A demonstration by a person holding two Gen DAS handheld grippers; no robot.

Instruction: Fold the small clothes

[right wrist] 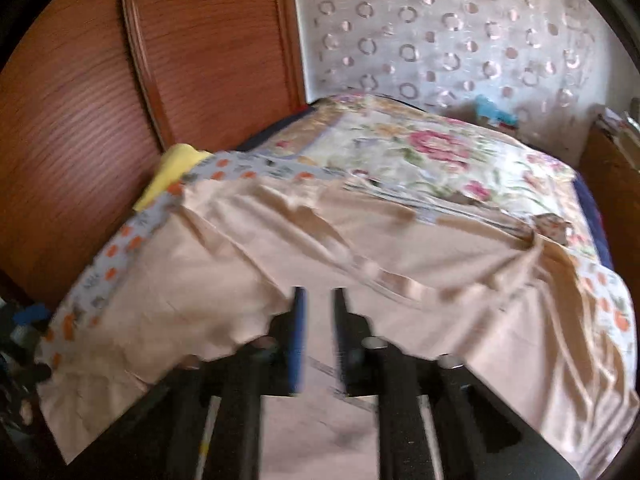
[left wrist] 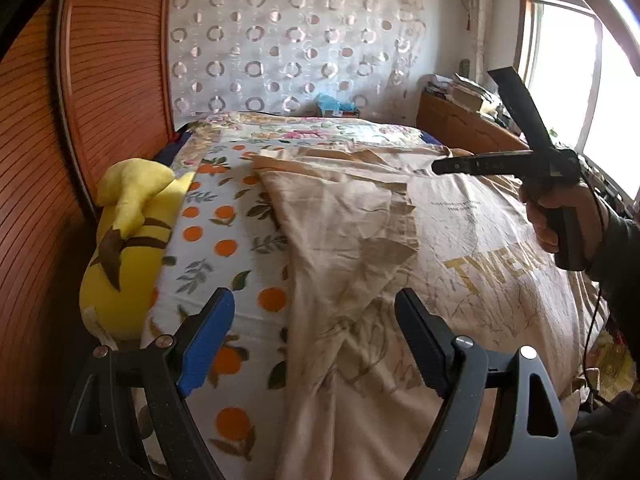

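My left gripper stands wide open, holding nothing, low in the frame over the wrinkled beige printed T-shirt spread across the orange-patterned bedsheet. My right gripper, bottom centre, is partly open, beige cloth showing between the fingers; grip unclear in the blur.

A bed in an orange-print sheet is carrying a beige T-shirt, with a yellow plush toy lying along its edge.

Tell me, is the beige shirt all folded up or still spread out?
Mostly spread out. The beige shirt lies wide across the bed, with only one side flipped over.
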